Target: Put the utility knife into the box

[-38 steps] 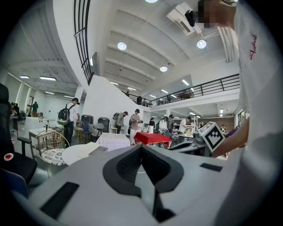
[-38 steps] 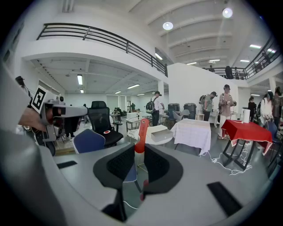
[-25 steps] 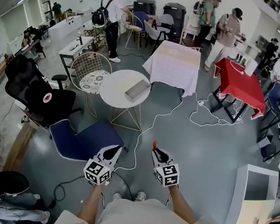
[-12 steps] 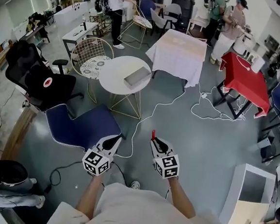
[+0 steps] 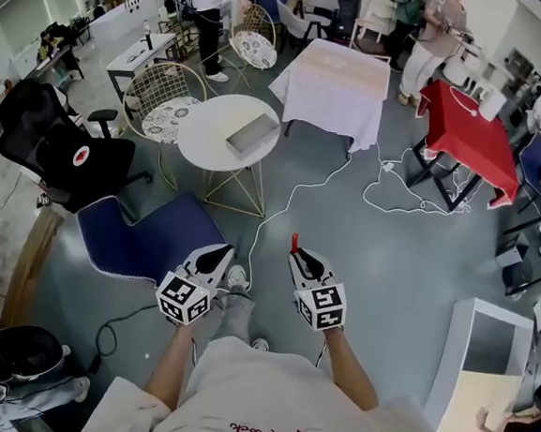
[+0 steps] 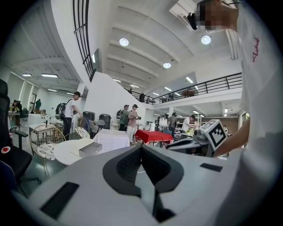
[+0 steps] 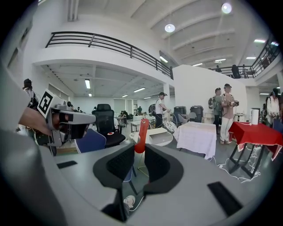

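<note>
In the head view my right gripper [image 5: 297, 257] is shut on a red utility knife [image 5: 294, 243], which sticks up past the fingertips. In the right gripper view the knife [image 7: 141, 134] stands upright between the dark pads of the right gripper [image 7: 139, 161]. My left gripper [image 5: 218, 256] is held beside it, shut with nothing in it, and in its own view the left gripper [image 6: 141, 164] shows its pads meeting. The grey open box [image 5: 252, 134] lies on a round white table [image 5: 202, 134] some way ahead, also in both gripper views: box [image 6: 90, 148], box [image 7: 160, 136].
A blue chair [image 5: 146, 242] and a black office chair [image 5: 64, 159] stand at the left. A white cable [image 5: 280, 211] runs across the floor. Behind are a wire chair [image 5: 167, 107], a white-clothed table [image 5: 333, 89], a red table [image 5: 465, 138] and several people. A white cabinet [image 5: 484, 361] stands at the right.
Both grippers have moved forward together across the floor toward the round table. The knife stays in the right gripper. A foot now shows below the grippers.
</note>
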`<action>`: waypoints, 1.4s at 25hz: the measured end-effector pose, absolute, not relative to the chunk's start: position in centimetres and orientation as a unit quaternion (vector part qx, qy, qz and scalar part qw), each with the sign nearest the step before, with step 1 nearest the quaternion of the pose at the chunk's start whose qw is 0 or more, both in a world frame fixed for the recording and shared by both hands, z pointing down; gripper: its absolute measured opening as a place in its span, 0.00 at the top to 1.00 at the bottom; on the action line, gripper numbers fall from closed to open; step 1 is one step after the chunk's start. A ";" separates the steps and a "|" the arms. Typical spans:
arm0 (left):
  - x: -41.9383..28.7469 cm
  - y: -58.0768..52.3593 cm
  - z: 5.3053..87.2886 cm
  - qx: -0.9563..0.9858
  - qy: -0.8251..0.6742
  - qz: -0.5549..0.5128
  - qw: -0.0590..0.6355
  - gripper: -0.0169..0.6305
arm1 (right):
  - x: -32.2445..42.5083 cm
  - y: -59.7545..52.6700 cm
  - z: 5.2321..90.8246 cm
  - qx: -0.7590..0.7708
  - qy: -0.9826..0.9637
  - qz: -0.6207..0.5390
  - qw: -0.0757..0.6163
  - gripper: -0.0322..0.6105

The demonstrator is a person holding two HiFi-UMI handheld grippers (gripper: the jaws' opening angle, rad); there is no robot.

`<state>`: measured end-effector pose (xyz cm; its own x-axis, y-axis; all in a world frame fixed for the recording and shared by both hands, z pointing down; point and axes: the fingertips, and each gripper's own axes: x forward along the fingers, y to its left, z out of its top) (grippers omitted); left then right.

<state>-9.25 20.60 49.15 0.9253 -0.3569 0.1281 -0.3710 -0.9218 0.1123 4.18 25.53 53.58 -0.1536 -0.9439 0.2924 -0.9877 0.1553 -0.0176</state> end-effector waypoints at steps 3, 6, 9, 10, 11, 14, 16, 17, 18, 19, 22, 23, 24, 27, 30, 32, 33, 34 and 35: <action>-8.2 20.4 49.2 0.980 -0.179 0.053 0.066 0.96 | 5.1 25.2 53.5 0.645 -0.751 0.099 0.105 0.83; -7.6 19.7 49.3 0.981 -0.174 0.056 0.067 0.96 | 5.6 24.3 53.4 0.646 -0.749 0.099 0.105 0.83; -7.2 18.3 49.3 0.981 -0.173 0.057 0.068 0.96 | 6.1 22.9 53.7 0.645 -0.750 0.102 0.109 0.83; -7.0 17.8 49.3 0.981 -0.173 0.056 0.069 0.96 | 6.3 22.4 53.8 0.644 -0.750 0.103 0.111 0.83; -6.8 17.3 49.4 0.981 -0.172 0.056 0.070 0.96 | 6.4 21.8 54.0 0.644 -0.750 0.104 0.113 0.83; -6.4 14.9 49.8 0.982 -0.169 0.058 0.068 0.96 | 6.6 19.6 54.2 0.641 -0.752 0.102 0.113 0.83; -6.0 13.3 50.0 0.982 -0.167 0.058 0.071 0.96 | 6.9 18.0 54.3 0.641 -0.752 0.103 0.114 0.83; -5.8 12.5 50.1 0.982 -0.166 0.057 0.072 0.96 | 7.1 17.4 54.4 0.640 -0.752 0.104 0.116 0.83; -5.6 11.8 50.3 0.982 -0.167 0.057 0.073 0.96 | 7.3 16.7 54.6 0.639 -0.753 0.105 0.118 0.83; -5.4 11.0 50.4 0.982 -0.167 0.056 0.074 0.96 | 7.4 16.0 54.7 0.638 -0.754 0.106 0.119 0.83; -4.9 8.5 50.7 0.981 -0.171 0.056 0.078 0.96 | 8.1 13.7 55.0 0.634 -0.755 0.109 0.123 0.83; -4.7 7.7 50.8 0.980 -0.172 0.056 0.080 0.96 | 8.4 12.9 55.1 0.633 -0.756 0.110 0.126 0.83; -4.4 7.0 51.0 0.980 -0.173 0.056 0.083 0.96 | 8.7 12.1 55.2 0.633 -0.756 0.112 0.128 0.83; -4.0 4.6 51.8 0.978 -0.177 0.058 0.097 0.96 | 9.3 9.5 55.7 0.629 -0.757 0.117 0.135 0.83; -3.5 1.6 51.9 0.976 -0.180 0.061 0.104 0.96 | 10.0 6.3 55.7 0.627 -0.757 0.122 0.136 0.83; -3.1 -1.0 51.3 0.976 -0.182 0.061 0.102 0.96 | 10.4 3.8 55.1 0.627 -0.758 0.122 0.134 0.83; -2.9 -2.3 50.9 0.976 -0.182 0.060 0.100 0.96 | 10.6 2.5 54.9 0.626 -0.759 0.122 0.133 0.83; -2.5 -3.7 50.6 0.976 -0.182 0.060 0.099 0.96 | 10.9 1.2 54.8 0.626 -0.759 0.122 0.132 0.83; -2.1 -5.1 50.4 0.977 -0.182 0.061 0.098 0.96 | 11.2 -0.1 54.7 0.625 -0.759 0.123 0.132 0.83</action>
<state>-2.12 -5.09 50.39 0.9267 -0.3428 0.1539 -0.3664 -0.9150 0.1686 11.22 -0.12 54.71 -0.1839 -0.9169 0.3543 -0.9819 0.1882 -0.0225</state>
